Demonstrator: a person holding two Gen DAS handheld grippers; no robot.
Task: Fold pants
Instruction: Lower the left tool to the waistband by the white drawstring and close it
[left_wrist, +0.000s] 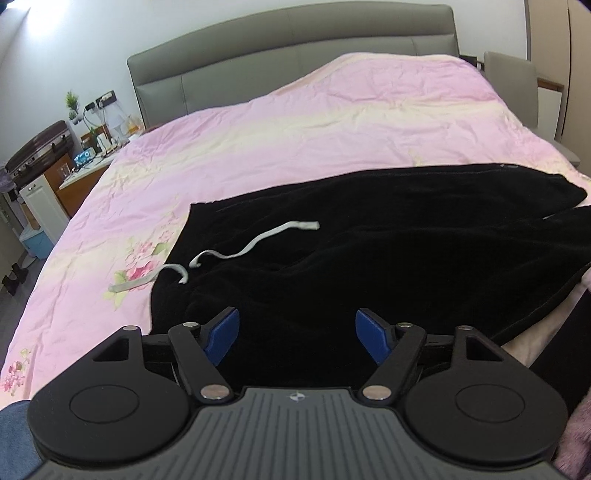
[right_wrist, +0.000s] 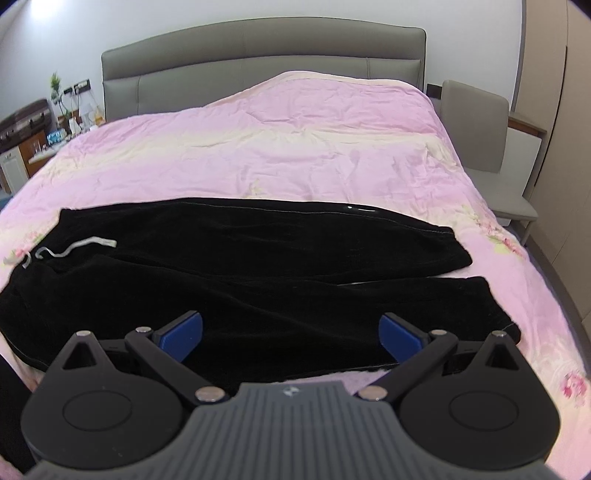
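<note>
Black pants (left_wrist: 369, 236) lie flat across the near part of a pink bed cover (left_wrist: 295, 122), waistband to the left, legs running right. A white drawstring (left_wrist: 255, 243) lies loose at the waist. My left gripper (left_wrist: 297, 336) is open and empty, hovering over the waist end near the front edge. In the right wrist view the pants (right_wrist: 258, 266) show both legs spread apart, with the drawstring (right_wrist: 74, 249) at far left. My right gripper (right_wrist: 291, 338) is open and empty, over the near leg.
A grey padded headboard (right_wrist: 258, 51) stands at the back. A cluttered bedside table (left_wrist: 85, 162) and a suitcase (left_wrist: 37, 147) are at the left. A grey chair (right_wrist: 480, 136) stands right of the bed. Bare pink cover lies beyond the pants.
</note>
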